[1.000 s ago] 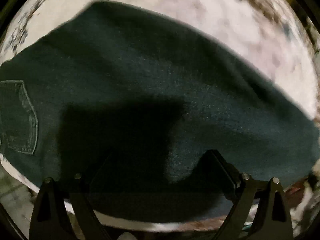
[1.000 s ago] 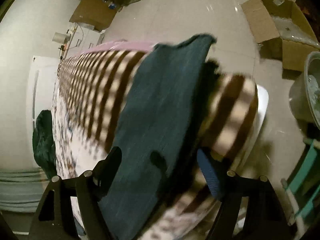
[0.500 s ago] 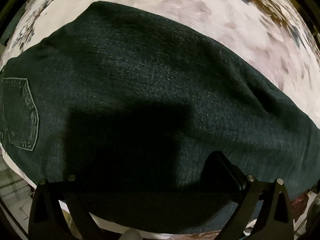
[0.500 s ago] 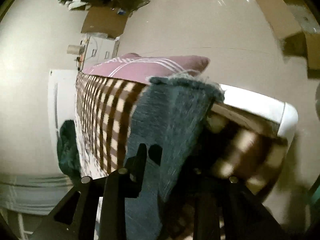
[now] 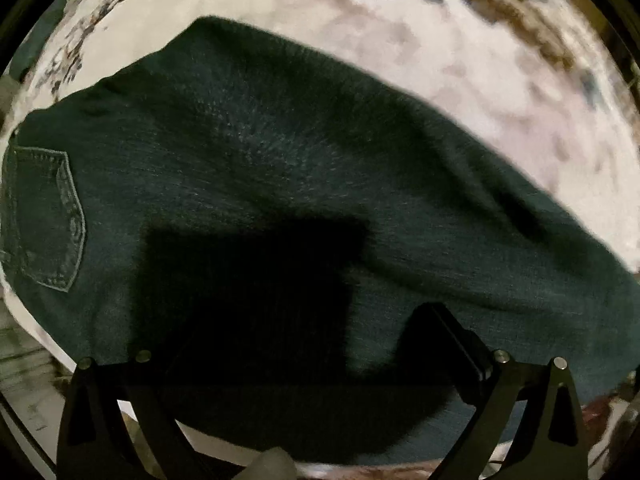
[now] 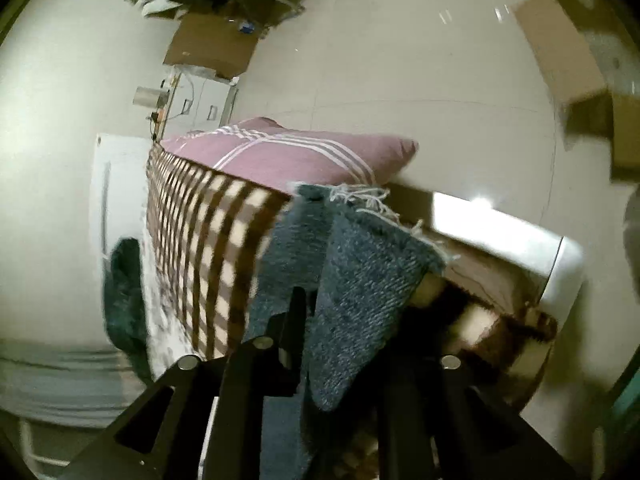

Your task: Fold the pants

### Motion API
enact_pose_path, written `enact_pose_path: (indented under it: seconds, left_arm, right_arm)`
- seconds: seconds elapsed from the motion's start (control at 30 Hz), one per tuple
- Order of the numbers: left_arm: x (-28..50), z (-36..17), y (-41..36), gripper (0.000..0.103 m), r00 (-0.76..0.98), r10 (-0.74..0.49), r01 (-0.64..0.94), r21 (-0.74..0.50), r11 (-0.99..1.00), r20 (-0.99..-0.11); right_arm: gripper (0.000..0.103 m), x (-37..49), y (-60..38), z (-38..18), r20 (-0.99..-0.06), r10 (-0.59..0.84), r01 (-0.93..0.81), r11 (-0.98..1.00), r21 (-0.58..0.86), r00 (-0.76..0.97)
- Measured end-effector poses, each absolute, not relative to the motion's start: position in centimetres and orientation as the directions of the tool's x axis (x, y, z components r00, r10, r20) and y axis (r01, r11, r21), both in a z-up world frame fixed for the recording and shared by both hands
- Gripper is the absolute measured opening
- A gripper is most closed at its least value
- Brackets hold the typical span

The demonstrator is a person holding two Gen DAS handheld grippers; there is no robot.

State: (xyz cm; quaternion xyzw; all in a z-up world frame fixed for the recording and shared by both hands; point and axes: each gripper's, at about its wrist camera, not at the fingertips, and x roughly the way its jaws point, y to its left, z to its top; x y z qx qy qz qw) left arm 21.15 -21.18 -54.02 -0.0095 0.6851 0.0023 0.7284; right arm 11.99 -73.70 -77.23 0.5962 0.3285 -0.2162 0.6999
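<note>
Clamping down now, the right gripper (image 6: 344,320) has just closed its jaws on the frayed hem of the jeans (image 6: 360,280) at the bed's (image 6: 500,236) corner. The left gripper (image 5: 316,344) hangs spread wide above the jeans' seat, nothing between its fingers.

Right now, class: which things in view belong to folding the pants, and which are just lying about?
Job: pants, right gripper shut on the frayed hem, left gripper.
Lying about: pink pillow, checked blanket, cardboard boxes.
</note>
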Motion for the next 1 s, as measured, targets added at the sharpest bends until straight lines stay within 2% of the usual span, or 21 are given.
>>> enact_pose_path:
  seconds: [0.17,0.33,0.53,0.73,1.0]
  left_arm:
    - [19.9,-50.3,-22.3,0.103,0.125,-0.069,-0.022,-0.072,0.997,-0.99]
    - [18.1,-46.7,-22.4,0.103,0.152,-0.148,-0.036,-0.155,0.987,-0.977]
    - [19.2,-47.0,-12.9,0.103,0.147,-0.184,-0.077,-0.197,0.977,-0.972]
    - [18.3,-47.3,-5.0,0.103,0.124,-0.162,-0.152,-0.18,0.972,-0.979]
    - [17.5,-48.2,2.9,0.103,0.122,-0.106,-0.233,-0.132,0.963,-0.987]
  right_arm:
    - [0.008,12.6,-70.5,-71.0,-0.671,0.044,0.634,0.285,0.719,0.74]
    - [0.008,15.3,-64.7,-63.8,-0.634,0.076,0.544,0.441,0.714,0.77]
    - [0.008,19.4,-53.4,-58.1,-0.629,0.142,0.428,0.617,0.66,0.765]
    - [0.008,23.4,-40.7,-58.8,-0.68,0.218,0.337,0.739,0.584,0.701]
    - [0.008,27.4,-22.3,-66.3,-0.805,0.242,0.173,0.905,0.389,0.542]
